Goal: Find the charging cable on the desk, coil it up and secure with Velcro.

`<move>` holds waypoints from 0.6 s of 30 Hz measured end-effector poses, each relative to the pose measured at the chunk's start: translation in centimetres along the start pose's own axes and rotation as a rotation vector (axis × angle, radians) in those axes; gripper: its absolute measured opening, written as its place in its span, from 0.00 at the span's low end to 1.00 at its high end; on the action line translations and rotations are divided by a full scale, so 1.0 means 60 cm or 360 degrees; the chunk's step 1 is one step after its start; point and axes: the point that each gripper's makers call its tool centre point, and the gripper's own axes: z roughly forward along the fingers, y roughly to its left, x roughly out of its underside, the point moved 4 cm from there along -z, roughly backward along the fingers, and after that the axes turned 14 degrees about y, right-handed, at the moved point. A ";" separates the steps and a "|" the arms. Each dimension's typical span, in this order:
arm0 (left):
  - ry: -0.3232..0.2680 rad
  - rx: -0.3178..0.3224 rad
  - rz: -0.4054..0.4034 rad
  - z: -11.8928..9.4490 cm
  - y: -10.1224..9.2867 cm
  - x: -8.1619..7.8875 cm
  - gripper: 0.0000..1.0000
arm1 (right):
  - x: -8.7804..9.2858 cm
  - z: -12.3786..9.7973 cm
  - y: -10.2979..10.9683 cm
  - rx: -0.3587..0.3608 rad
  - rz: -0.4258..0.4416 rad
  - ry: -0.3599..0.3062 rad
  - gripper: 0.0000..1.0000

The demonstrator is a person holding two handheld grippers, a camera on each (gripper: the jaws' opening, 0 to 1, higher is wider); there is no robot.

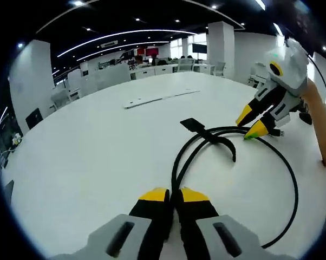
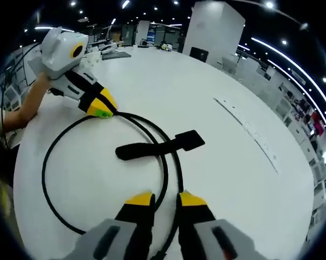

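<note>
1. Holding the cable (image 1: 286,179) with both grippers, I see it lying in a loose loop on the white table (image 1: 87,151), with the Velcro strap (image 1: 209,138) across it.
2. The left gripper (image 1: 174,199) has its jaws narrow, pinching the cable near me.
3. The right gripper (image 2: 165,201) also looks closed on the cable, at the loop's other side.
4. I think the loop can spring open if one grip slips, because the cable is stiff.
5. The strap lies flat and unfastened; pulling too fast can drag it out of reach.
</note>
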 end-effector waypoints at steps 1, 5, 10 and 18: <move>0.0005 -0.0002 -0.0024 0.000 0.000 0.000 0.08 | -0.002 0.002 0.000 0.0008 0.0005 0.0003 0.09; 0.0007 0.0000 -0.0034 -0.001 0.000 0.001 0.08 | -0.008 0.001 -0.001 0.0064 -0.0034 0.0020 0.09; 0.0003 -0.0005 -0.0005 -0.001 0.000 0.002 0.08 | -0.001 -0.007 -0.021 0.0123 -0.0049 0.0006 0.27; -0.0004 0.0005 0.0014 -0.001 0.001 0.003 0.08 | 0.016 0.000 -0.041 -0.0021 0.0196 -0.0098 0.38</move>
